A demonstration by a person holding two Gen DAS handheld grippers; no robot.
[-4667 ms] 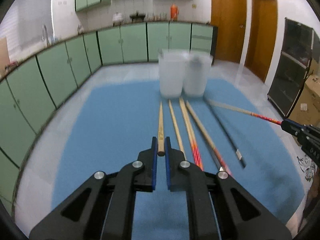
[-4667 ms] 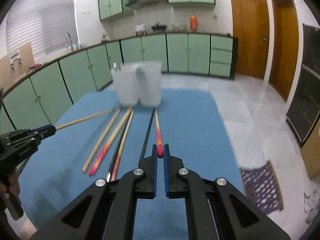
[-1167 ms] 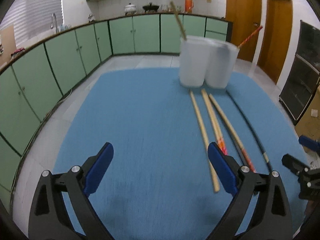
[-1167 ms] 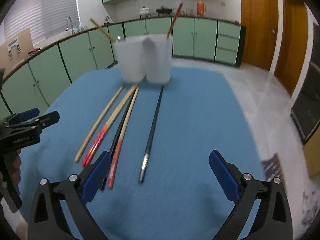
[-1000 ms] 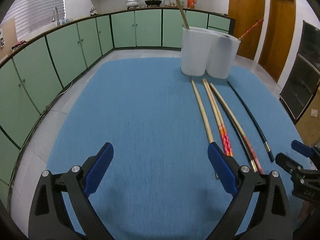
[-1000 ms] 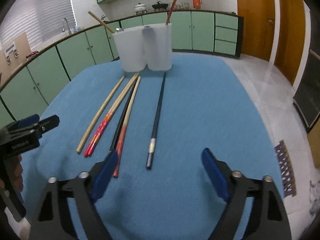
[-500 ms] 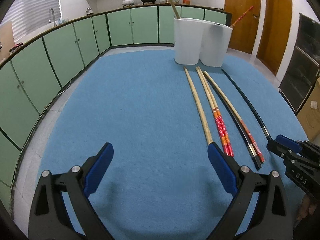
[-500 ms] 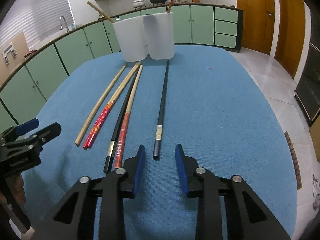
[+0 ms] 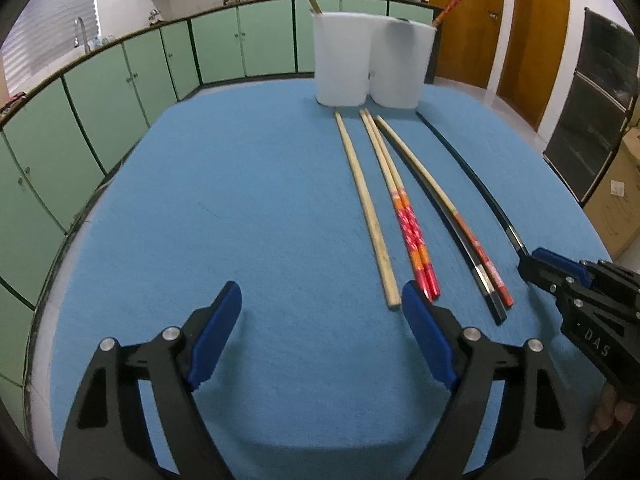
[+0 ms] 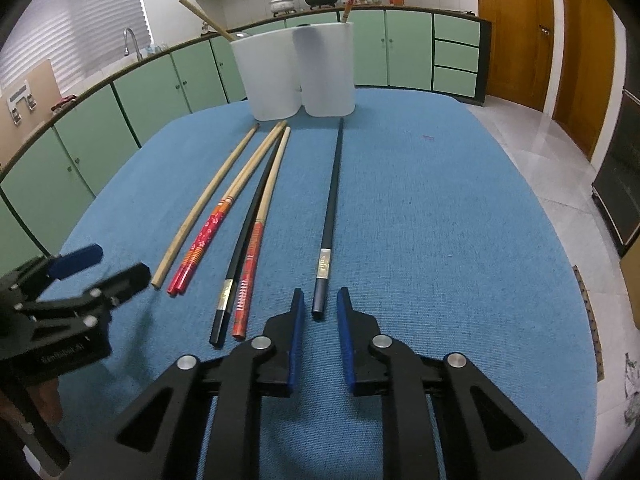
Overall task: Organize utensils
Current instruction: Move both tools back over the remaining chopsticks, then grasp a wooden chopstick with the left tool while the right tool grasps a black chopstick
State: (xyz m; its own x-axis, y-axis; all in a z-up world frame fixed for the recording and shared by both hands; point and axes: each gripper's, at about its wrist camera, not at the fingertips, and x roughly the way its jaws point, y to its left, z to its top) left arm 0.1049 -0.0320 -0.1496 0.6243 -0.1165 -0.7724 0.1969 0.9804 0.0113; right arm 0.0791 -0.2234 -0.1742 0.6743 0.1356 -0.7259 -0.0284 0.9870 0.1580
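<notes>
Chopsticks lie in a loose fan on the blue cloth, tips toward two white holders (each already has one stick poking out). The right gripper is closing around the butt of the lone black chopstick, its pads not yet touching it. The left gripper stands wide and is narrowing, empty, with the plain bamboo chopstick ending just beside its right pad.
</notes>
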